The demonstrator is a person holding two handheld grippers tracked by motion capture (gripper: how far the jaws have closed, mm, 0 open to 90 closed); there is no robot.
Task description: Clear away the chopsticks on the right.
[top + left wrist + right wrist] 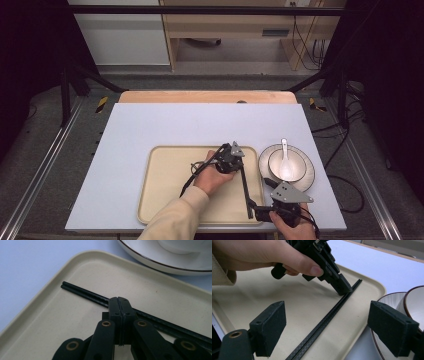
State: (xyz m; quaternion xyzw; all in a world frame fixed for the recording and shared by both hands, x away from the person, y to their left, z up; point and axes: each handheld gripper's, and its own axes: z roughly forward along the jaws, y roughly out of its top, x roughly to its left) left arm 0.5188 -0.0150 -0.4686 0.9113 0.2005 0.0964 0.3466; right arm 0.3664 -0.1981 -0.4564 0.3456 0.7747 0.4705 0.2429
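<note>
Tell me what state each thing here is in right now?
Left tool: shut, tip down at the chopsticks.
Right tool: open, holding nothing.
Chopsticks: lying flat, side by side on the tray.
Tray: flat on the table.
Bowl: upright on the plate.
Spoon: resting in the bowl.
Plate: on the table beside the tray.

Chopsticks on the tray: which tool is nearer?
Left. The left tool presses shut right against the chopsticks on the tray; the right tool hovers open near their other end.
</note>
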